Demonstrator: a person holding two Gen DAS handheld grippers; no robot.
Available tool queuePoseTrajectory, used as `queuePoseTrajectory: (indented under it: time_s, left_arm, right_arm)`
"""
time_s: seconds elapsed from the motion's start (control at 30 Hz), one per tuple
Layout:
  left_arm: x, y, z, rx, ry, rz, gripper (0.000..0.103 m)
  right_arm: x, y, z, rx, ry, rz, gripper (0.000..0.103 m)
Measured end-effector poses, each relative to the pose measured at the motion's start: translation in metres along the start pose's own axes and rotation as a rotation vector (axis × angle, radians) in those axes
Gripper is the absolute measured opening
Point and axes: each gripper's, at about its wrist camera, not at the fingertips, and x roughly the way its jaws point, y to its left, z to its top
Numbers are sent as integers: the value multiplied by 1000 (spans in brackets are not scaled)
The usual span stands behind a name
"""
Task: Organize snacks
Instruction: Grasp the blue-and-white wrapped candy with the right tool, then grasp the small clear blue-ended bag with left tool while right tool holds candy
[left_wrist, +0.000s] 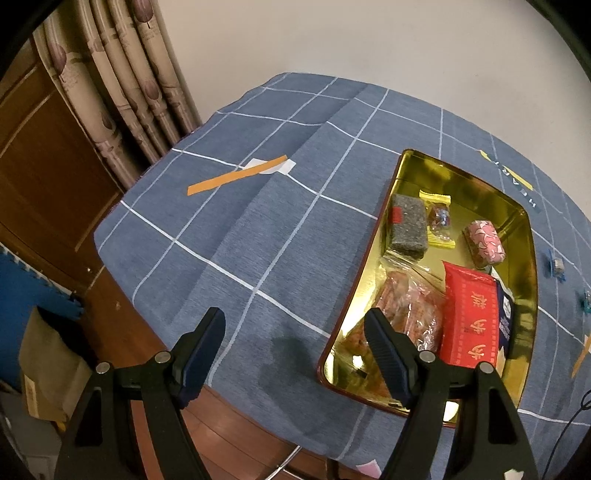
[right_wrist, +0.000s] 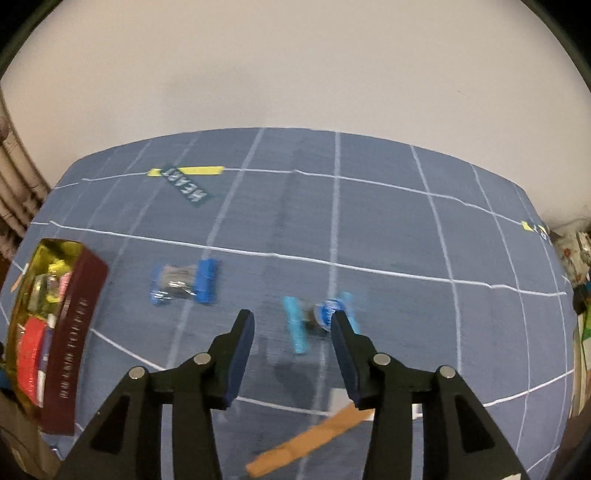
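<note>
A gold-lined tin box (left_wrist: 406, 162) sits on the blue checked cloth and holds several snacks: a dark grey bar (left_wrist: 406, 225), a pink wrapped sweet (left_wrist: 484, 242), a red packet (left_wrist: 469, 317) and clear bags of reddish snacks (left_wrist: 410, 306). My left gripper (left_wrist: 295, 328) is open and empty, hovering over the cloth beside the box's left rim. In the right wrist view the box (right_wrist: 74, 339) is at far left. Two blue-wrapped candies lie on the cloth, one (right_wrist: 186, 282) at centre-left, one (right_wrist: 317, 317) just ahead of my open, empty right gripper (right_wrist: 291, 325).
Orange tape strips lie on the cloth (left_wrist: 236, 175) (right_wrist: 314, 435). A dark "HEART" label (right_wrist: 186, 186) with yellow tape is at the far side. Curtains (left_wrist: 122, 85) and a wooden cabinet (left_wrist: 40, 166) stand left of the table. The table's near edge drops to a wooden floor.
</note>
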Motion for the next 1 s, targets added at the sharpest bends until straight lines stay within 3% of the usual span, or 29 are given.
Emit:
queuePoseTrajectory:
  time_s: [0.57, 0.63, 0.83, 1.0]
  left_arm:
    - [-14, -25, 6, 45, -44, 10, 75]
    - [-18, -37, 10, 63, -46, -8, 75]
    - [-27, -85, 19, 161, -59, -43, 75]
    - [-35, -129, 22, 235, -64, -111, 75]
  right_arm:
    - [47, -13, -6, -7, -45, 35, 48]
    - [50, -14, -9, -13, -42, 52, 48]
    - [48, -19, -17, -17, -83, 62, 32]
    - [46, -32, -23, 12, -109, 80, 30]
